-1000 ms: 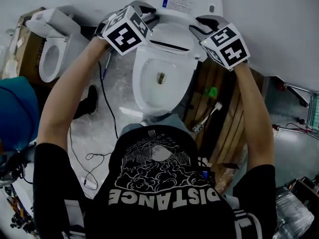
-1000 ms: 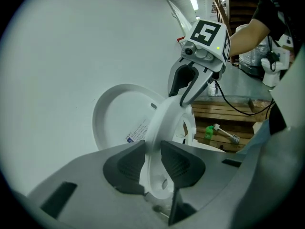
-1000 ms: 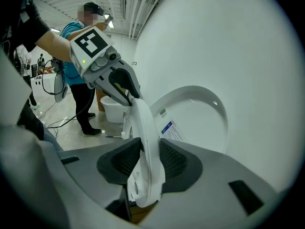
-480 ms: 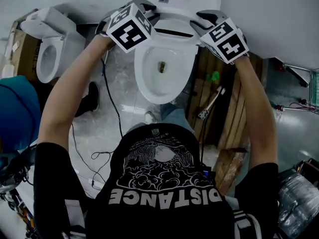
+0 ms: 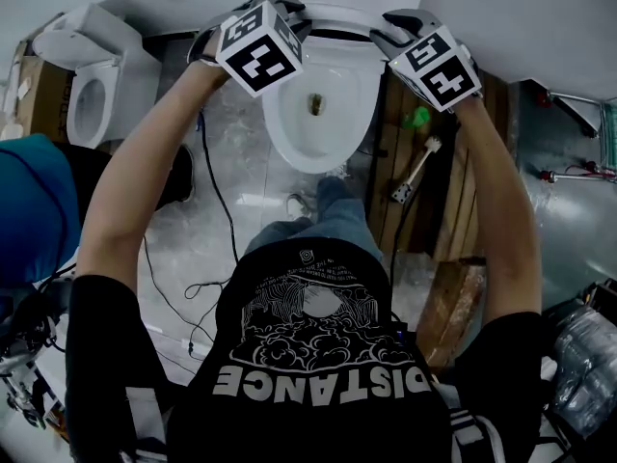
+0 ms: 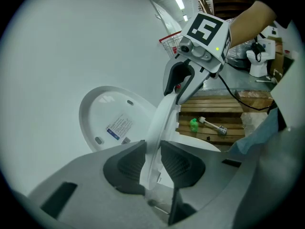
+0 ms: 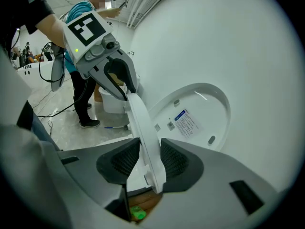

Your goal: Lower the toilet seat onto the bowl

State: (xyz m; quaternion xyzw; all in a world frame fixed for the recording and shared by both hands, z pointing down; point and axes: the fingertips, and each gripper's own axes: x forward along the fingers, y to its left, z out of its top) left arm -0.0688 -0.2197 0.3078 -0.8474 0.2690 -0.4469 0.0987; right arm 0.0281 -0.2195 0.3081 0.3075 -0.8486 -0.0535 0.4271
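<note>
A white toilet bowl (image 5: pixel 318 114) stands against the wall, its lid (image 6: pixel 114 123) upright behind it. The white toilet seat (image 5: pixel 337 15) is tilted partway between lid and bowl. My left gripper (image 5: pixel 292 15) is shut on the seat's left side, the thin rim (image 6: pixel 159 123) pinched between its dark pads (image 6: pixel 128 163). My right gripper (image 5: pixel 390 25) holds the seat's right side (image 7: pixel 143 128), which lies between its pads (image 7: pixel 174 161) and touches them; its jaws have just been opening slightly. Each gripper shows in the other's view, the right gripper (image 6: pixel 178 87) and the left gripper (image 7: pixel 119 80) both on the seat's far edge.
A second toilet (image 5: pixel 92 95) and a cardboard box (image 5: pixel 29 85) stand at the left. A wooden pallet (image 5: pixel 434 191) at the right bears a toilet brush (image 5: pixel 416 172) and a green object (image 5: pixel 416 117). Cables (image 5: pixel 207 191) lie on the floor. A person in blue (image 7: pixel 88 56) stands nearby.
Both grippers have kept their hold on the seat's sides and moved toward the top of the head view. The bowl and lid have slid up the picture, the lid now mostly out of frame.
</note>
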